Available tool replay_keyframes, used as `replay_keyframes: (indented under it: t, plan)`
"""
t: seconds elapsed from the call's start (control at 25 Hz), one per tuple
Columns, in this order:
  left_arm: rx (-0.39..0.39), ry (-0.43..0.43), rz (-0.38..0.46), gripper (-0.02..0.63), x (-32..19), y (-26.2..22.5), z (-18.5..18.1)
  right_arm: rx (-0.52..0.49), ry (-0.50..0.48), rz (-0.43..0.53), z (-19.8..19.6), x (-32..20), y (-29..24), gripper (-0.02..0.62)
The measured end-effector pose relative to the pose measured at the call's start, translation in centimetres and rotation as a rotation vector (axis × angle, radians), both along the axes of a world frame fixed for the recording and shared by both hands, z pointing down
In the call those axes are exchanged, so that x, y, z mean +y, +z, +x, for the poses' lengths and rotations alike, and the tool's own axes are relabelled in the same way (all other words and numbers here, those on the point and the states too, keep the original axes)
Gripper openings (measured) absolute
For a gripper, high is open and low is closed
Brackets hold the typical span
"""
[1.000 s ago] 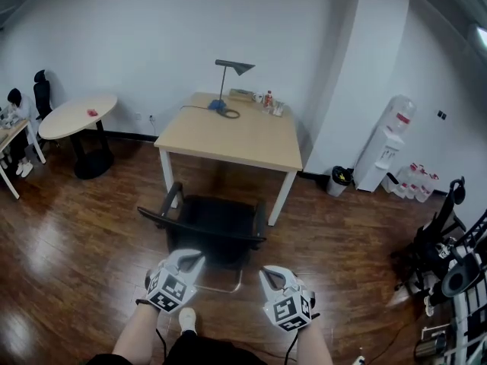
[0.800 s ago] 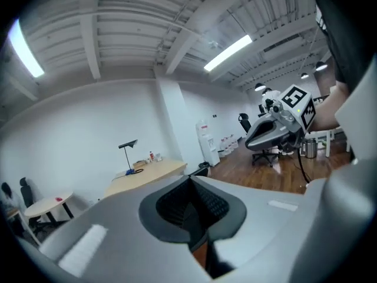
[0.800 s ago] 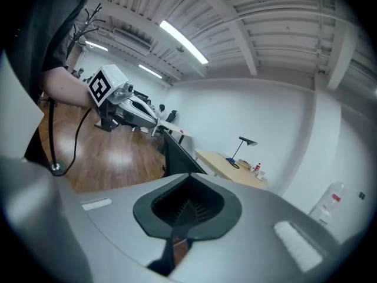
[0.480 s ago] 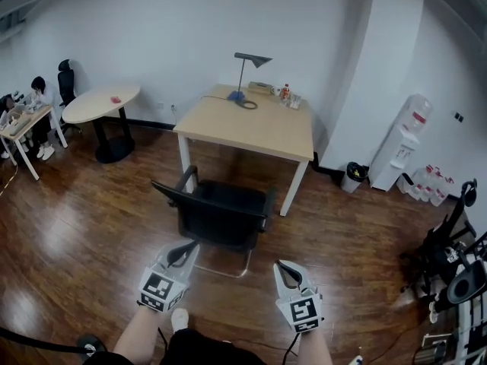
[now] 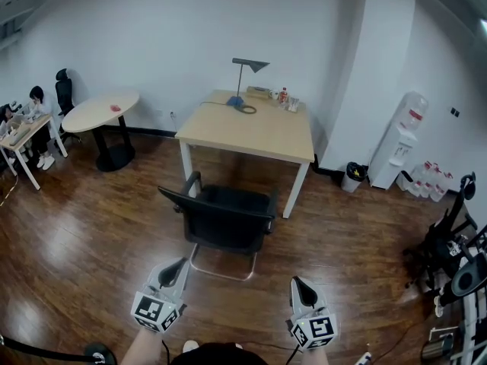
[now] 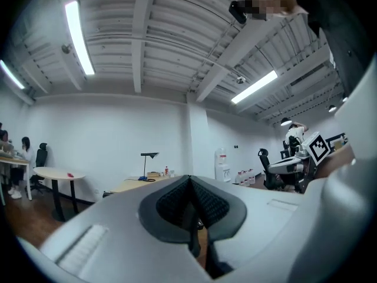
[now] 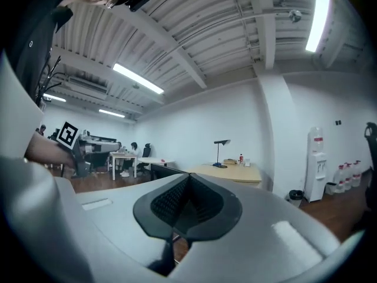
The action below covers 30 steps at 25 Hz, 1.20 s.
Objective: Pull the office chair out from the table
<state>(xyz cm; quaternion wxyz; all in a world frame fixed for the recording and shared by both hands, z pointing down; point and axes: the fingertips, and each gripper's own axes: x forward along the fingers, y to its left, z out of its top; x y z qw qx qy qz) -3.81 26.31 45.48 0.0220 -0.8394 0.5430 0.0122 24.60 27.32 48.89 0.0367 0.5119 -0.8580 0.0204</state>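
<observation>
A black office chair (image 5: 222, 219) stands on the wood floor in front of the light wooden table (image 5: 251, 131), its backrest toward me and its seat clear of the tabletop edge. My left gripper (image 5: 174, 269) hangs low at the bottom left, shut and empty, a little short of the chair's metal sled base (image 5: 222, 266). My right gripper (image 5: 301, 288) sits at the bottom right, also shut with nothing in it. In the left gripper view the pads (image 6: 189, 200) meet; in the right gripper view the pads (image 7: 184, 200) meet too, with the table (image 7: 230, 171) beyond.
A desk lamp (image 5: 245, 82) and small bottles stand on the table's far edge. A round white table (image 5: 101, 111) and a seated person are at the left. A water dispenser (image 5: 402, 139), a bin (image 5: 354, 175) and equipment stand at the right.
Both grippers have drawn back from the chair toward me and sunk lower in the head view. The chair now stands farther from them, free of both.
</observation>
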Motion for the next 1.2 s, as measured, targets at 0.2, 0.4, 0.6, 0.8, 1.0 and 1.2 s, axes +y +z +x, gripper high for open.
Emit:
replay_keyframes:
  t: [0.2,0.4,0.6,0.8,1.0,1.2]
  plan:
    - [0.072,-0.036,-0.017,0.002,1.6,0.2,-4.0,-0.036,0.007,-0.019,-3.0,1.3,0.9,0.012]
    - [0.079,-0.052,-0.028,0.002,2.2,0.8,-7.0,-0.054,-0.005,-0.019,-5.6,1.3,0.6,0.011]
    - [0.086,-0.058,-0.015,0.002,2.1,0.5,-8.7,-0.048,-0.015,-0.017,-7.0,1.0,0.5,0.012]
    - [0.09,-0.038,-0.011,0.002,1.9,0.3,-9.1,-0.05,-0.023,-0.02,-7.9,0.6,0.3,0.012]
    - [0.077,-0.017,-0.006,0.002,1.6,0.3,-9.4,-0.05,-0.035,-0.017,-9.1,0.3,0.4,0.012]
    - [0.081,-0.025,-0.01,0.002,1.1,0.2,-10.0,-0.06,-0.044,-0.017,-9.7,-0.1,0.2,0.011]
